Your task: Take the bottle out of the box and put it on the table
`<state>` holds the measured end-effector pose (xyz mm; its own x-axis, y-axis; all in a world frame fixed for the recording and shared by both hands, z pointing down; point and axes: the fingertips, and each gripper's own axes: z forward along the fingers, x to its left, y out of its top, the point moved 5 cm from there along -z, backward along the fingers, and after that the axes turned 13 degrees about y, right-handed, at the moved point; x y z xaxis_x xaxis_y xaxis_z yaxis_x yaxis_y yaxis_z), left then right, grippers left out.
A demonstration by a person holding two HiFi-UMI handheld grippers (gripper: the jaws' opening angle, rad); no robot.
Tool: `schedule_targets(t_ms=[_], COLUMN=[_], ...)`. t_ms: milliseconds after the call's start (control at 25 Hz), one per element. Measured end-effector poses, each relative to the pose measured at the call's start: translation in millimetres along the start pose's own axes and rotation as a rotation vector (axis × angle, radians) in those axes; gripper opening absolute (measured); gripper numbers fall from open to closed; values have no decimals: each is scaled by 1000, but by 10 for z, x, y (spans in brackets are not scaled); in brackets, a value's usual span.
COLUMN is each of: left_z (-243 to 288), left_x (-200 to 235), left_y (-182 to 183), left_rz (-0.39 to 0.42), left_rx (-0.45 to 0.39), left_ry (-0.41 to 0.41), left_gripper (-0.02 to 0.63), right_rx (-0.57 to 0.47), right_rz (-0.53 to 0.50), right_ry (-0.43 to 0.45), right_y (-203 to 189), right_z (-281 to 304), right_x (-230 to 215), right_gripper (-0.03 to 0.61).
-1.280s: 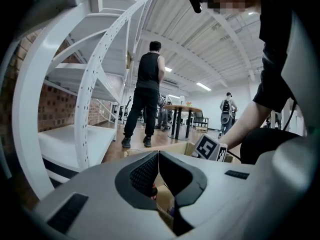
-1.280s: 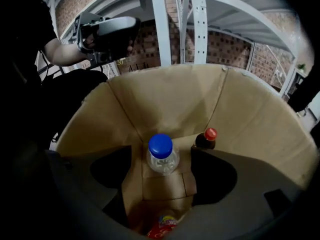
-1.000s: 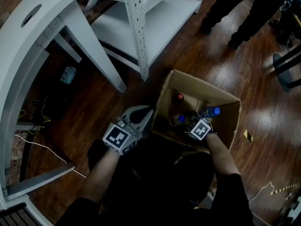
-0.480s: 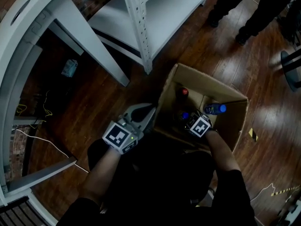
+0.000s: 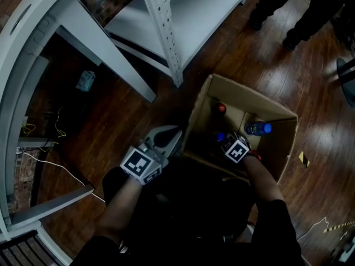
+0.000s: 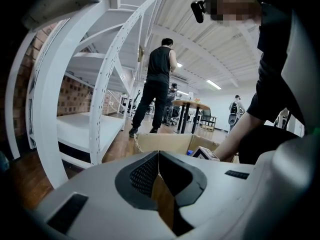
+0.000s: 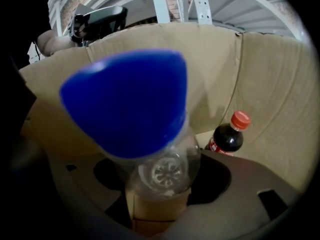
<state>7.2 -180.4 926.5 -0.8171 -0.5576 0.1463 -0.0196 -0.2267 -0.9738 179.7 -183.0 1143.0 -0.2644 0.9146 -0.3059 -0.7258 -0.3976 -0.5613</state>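
An open cardboard box (image 5: 247, 96) stands on the wooden floor. Inside are a dark cola bottle with a red cap (image 5: 222, 108) (image 7: 230, 134), a blue-capped bottle lying on its side (image 5: 258, 128), and an upright clear bottle with a blue cap (image 5: 220, 137) (image 7: 125, 99). My right gripper (image 5: 226, 141) (image 7: 160, 173) reaches down into the box. Its jaws are closing with the clear bottle's neck between them, and no firm grip shows. My left gripper (image 5: 175, 136) (image 6: 158, 156) is shut and empty, just outside the box's left wall.
A white steel rack (image 5: 188, 10) and a slanted white beam (image 5: 94, 43) stand beyond the box. A person's shoes (image 5: 288, 37) are at the top right. Cables (image 5: 44, 165) and a small teal object (image 5: 85, 81) lie on the floor at left.
My right gripper has sunk a little deeper into the box over the blue-capped bottle. The left gripper stays beside the box.
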Motion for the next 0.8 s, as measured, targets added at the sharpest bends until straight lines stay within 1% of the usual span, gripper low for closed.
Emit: schedule_targets(t_ms=[80, 200, 280, 320, 440, 560, 680, 800], left_z=[3, 27, 27, 29, 33, -46, -151, -264], left_x=[2, -14, -36, -52, -143, -281, -415, -496], left_y=[1, 71, 219, 332, 763, 1312, 1894, 2477], left_rz=[-9, -25, -33, -41, -80, -121, -153, -145], left_rx=[11, -2, -18, -21, -4, 7, 21, 48], left_ry=[-2, -3, 0, 1, -2, -21, -15, -6], left_gripper=[0, 0, 0, 0, 0, 0, 5, 5], right_rx=[7, -1, -41, -71, -177, -271, -312, -318], right_rz=[21, 41, 58, 69, 105, 147, 191, 222], right_ry=[-5, 9, 12, -1, -83, -168, -201, -227], right_y=[-2, 40, 148, 231, 551, 905, 1226, 1530], right_z=[-13, -88, -248, -381, -941, -1610, -2272, -2884], right_x=[0, 65, 145, 189, 342, 533, 766, 987], right_gripper=[325, 319, 316, 316, 316, 316, 316, 316])
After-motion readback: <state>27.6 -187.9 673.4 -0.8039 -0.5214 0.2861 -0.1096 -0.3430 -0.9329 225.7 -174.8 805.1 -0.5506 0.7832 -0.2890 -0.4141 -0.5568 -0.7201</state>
